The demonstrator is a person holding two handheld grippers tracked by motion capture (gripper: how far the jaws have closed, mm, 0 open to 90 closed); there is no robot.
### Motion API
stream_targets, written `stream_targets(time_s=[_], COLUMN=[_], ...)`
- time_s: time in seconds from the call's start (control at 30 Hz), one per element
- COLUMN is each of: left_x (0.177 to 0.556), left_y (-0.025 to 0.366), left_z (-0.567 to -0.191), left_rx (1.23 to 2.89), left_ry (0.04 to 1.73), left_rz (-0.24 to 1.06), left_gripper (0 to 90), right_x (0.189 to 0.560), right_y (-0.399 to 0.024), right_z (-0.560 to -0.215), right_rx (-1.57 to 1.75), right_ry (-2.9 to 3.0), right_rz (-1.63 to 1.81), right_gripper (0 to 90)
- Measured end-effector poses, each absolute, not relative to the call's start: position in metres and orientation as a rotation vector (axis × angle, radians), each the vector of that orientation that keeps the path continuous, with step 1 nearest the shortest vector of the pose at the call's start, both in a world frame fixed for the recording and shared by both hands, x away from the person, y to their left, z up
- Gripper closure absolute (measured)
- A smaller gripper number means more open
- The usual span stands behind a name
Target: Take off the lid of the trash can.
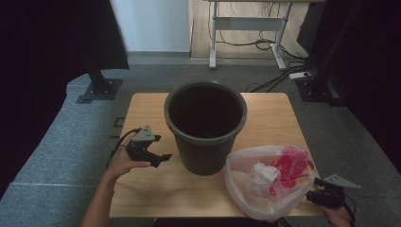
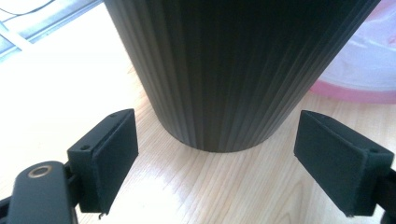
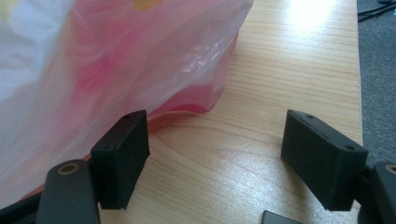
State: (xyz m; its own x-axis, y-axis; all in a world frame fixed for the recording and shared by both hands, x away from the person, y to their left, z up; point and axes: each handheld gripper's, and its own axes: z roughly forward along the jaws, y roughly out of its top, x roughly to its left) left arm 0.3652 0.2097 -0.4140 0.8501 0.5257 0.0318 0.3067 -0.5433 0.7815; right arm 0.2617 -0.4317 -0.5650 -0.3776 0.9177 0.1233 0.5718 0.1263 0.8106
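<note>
Bag point(image 1: 265, 182) lies just beside right hand-held gripper point(image 1: 318, 191).

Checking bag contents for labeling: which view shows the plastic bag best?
The high view: the whole translucent plastic bag sits on the table right of the bin, red and white contents visible. The right gripper view gives a blurred close-up of its side; the left gripper view catches a pink edge behind the bin.
</note>
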Motion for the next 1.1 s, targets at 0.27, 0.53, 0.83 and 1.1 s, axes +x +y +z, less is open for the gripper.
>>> stream_targets(time_s=[0.27, 0.53, 0.83, 1.1], left_x=[0.371, 0.377, 0.394, 0.411], left_y=[0.219, 0.219, 0.219, 0.227], left_z=[-0.387, -0.366, -0.347, -0.337], left_rx=[2.187, 2.202, 2.248, 2.228], left_ry=[0.586, 0.551, 0.499, 0.498], left_rz=[0.324, 0.307, 0.225, 0.187], left_gripper=[13.7, 13.8, 14.3, 14.5], right_x=[0.261, 0.261, 0.261, 0.261], right_y=[-0.432, -0.432, -0.433, -0.432], right_z=[-0.565, -0.565, -0.565, -0.565], right_rx=[1.439, 1.438, 1.436, 1.436], right_ry=[2.003, 2.004, 2.006, 2.005], right_rz=[1.149, 1.150, 1.156, 1.154], right_gripper=[22.9, 22.8, 22.9, 22.9])
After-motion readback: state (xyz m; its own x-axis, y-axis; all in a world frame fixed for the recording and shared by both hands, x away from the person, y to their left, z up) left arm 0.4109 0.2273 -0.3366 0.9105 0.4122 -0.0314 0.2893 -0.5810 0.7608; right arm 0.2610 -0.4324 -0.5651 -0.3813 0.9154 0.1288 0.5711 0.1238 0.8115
